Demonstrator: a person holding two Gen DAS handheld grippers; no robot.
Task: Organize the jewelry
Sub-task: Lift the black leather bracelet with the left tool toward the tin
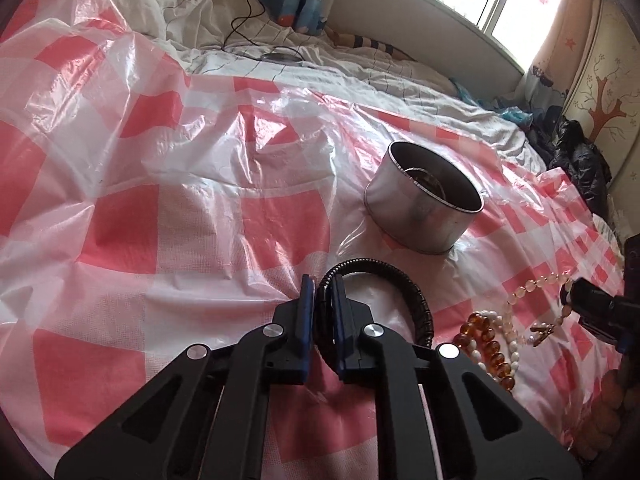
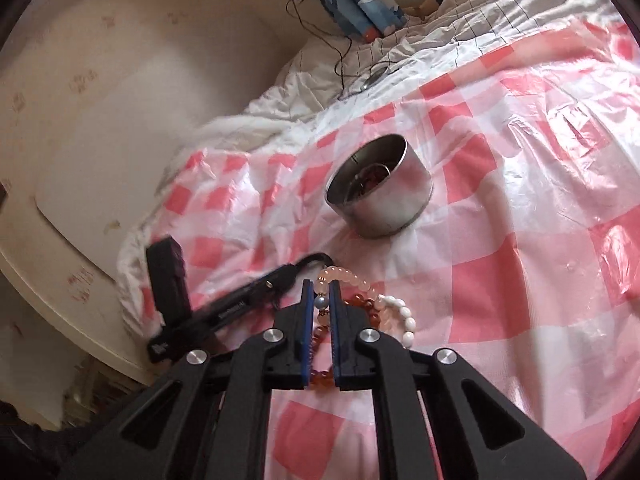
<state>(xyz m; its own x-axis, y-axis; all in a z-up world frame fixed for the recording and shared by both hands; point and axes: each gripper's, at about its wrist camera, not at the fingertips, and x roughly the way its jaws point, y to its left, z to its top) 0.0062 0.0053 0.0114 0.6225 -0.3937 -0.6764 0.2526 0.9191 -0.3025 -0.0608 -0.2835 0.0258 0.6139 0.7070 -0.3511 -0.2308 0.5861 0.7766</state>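
Bed (image 1: 400,80) under pink-and-white checked plastic sheet (image 1: 200,200), crumpled and slippery-looking. Round metal tin (image 1: 420,216) upright on the sheet, near centre, some jewelry already inside.

Left hand-held gripper (image 1: 323,284) narrow, clamped on black coiled bangle (image 1: 420,304), which arcs out to its right, down against the sheet. Right hand-held gripper (image 2: 321,292) narrow too, pinching pale peach bead bracelet (image 2: 352,280) at its small blue bead; rest of that loop draped on the sheet. Amber bead bracelet (image 1: 488,344) and white bead bracelet (image 2: 404,312) heaped just beside and partly under it, touching.

Step in hand, judged: lift both pieces, carry to the tin. To do well:
- Raise straight up and slowly, so the peach loop slides free of the amber and white strands instead of dragging them along.
- Keep grip tight; a pinch on one bead could slip.
- Clear the tin's rim before release, one piece at a time, centred over the opening.
- Avoid pressing on the tin; soft bedding, easy tip.
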